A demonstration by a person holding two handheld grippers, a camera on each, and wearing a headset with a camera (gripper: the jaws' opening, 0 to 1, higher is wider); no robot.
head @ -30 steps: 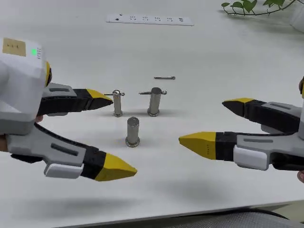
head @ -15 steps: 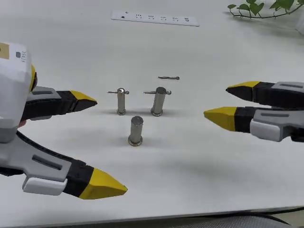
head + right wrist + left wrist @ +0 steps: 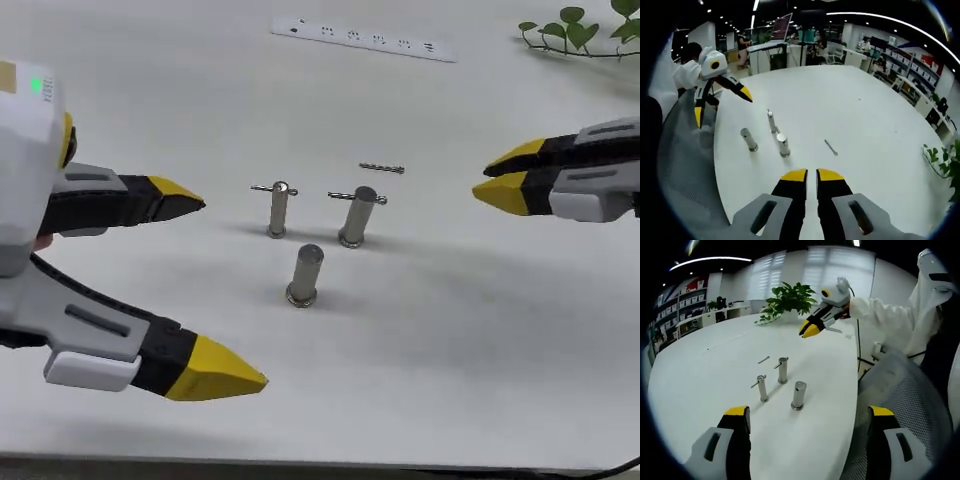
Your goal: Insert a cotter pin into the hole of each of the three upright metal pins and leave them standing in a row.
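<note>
Big white table (image 3: pixel 450 380), glossy, with a rounded edge. White power strip (image 3: pixel 365 38) lies at its far side. Leafy green plant (image 3: pixel 787 296) at the table's end. Windows (image 3: pixel 840 267) with pale blinds behind it, daylight coming through. Curved ceiling light strip (image 3: pixel 710 260), small spotlights too. Shelving (image 3: pixel 686 301) along one wall. Desks with a monitor (image 3: pixel 781 26) further back. Grey mesh chair (image 3: pixel 895 390) just beside the table.

Wears a white sleeve (image 3: pixel 875 307). Has black jaws, yellow tips and grey-white shells on left gripper (image 3: pixel 220 290) and right gripper (image 3: pixel 483 183). Shows a white block (image 3: pixel 90 368) under one jaw.
</note>
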